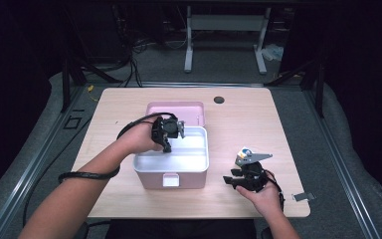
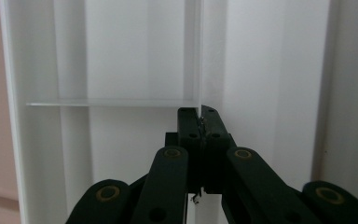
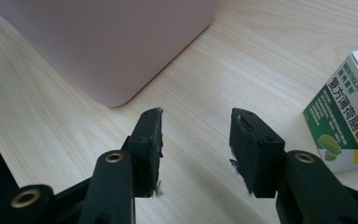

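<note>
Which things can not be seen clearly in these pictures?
- Small white-and-green carton: right gripper view's edge cuts it off.
- Pink plastic box: the left gripper covers part of its white inside in the high view.
- Thin white divider in the left gripper view: closed jaws hide its lower end.

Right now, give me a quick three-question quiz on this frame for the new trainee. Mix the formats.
1. True or false: the left gripper is shut on a thin white divider inside the pink box.
2. Multiple choice: the right gripper is
A. open above the bare table
B. shut on the green and white carton
C. inside the box
3. Fill in: in the right gripper view, the small carton stands on the wooden ____, apart from the jaws.

Key
1. True; the jaws are closed on the divider's edge.
2. A
3. table
</note>
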Demonstrator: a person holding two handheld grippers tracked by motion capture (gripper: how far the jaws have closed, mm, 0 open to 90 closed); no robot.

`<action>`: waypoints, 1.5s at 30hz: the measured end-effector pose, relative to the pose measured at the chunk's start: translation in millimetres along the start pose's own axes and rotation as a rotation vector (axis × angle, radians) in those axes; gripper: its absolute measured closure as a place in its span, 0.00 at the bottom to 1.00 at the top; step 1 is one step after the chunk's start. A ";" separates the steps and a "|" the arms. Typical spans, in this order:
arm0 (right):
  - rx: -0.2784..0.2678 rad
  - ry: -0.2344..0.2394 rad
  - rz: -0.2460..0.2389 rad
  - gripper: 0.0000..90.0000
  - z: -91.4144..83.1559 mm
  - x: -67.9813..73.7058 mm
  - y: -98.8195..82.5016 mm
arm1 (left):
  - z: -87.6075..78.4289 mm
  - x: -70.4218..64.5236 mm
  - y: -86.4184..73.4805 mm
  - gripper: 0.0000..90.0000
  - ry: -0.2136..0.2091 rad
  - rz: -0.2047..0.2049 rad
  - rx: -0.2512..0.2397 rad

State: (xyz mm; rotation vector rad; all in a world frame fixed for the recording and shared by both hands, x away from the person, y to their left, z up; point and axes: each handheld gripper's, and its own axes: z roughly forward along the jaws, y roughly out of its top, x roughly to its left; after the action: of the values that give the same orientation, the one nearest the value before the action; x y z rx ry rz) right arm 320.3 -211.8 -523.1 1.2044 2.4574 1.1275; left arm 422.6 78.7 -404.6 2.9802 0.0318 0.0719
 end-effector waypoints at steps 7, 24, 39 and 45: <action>-0.002 -0.003 0.007 0.60 -0.5 -0.2 -0.1 | -14.6 2.5 -6.6 0.99 0.001 -0.069 -0.054; -0.015 0.003 0.033 0.60 -1.1 -2.9 -0.9 | -37.0 19.6 -99.0 0.99 -0.009 -0.550 -0.155; -0.021 -0.013 0.012 0.58 -1.6 4.4 -0.1 | -55.9 6.2 -210.2 0.99 0.065 -0.772 -0.178; -0.014 -0.034 -0.011 0.58 -0.3 7.1 1.0 | -40.9 -1.2 -237.4 0.99 0.083 -0.845 -0.148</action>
State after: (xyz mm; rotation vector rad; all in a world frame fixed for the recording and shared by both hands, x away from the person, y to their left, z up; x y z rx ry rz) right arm 316.1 -206.3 -521.0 1.1940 2.4243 1.1103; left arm 415.2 319.5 -402.3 2.5639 1.2016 0.0854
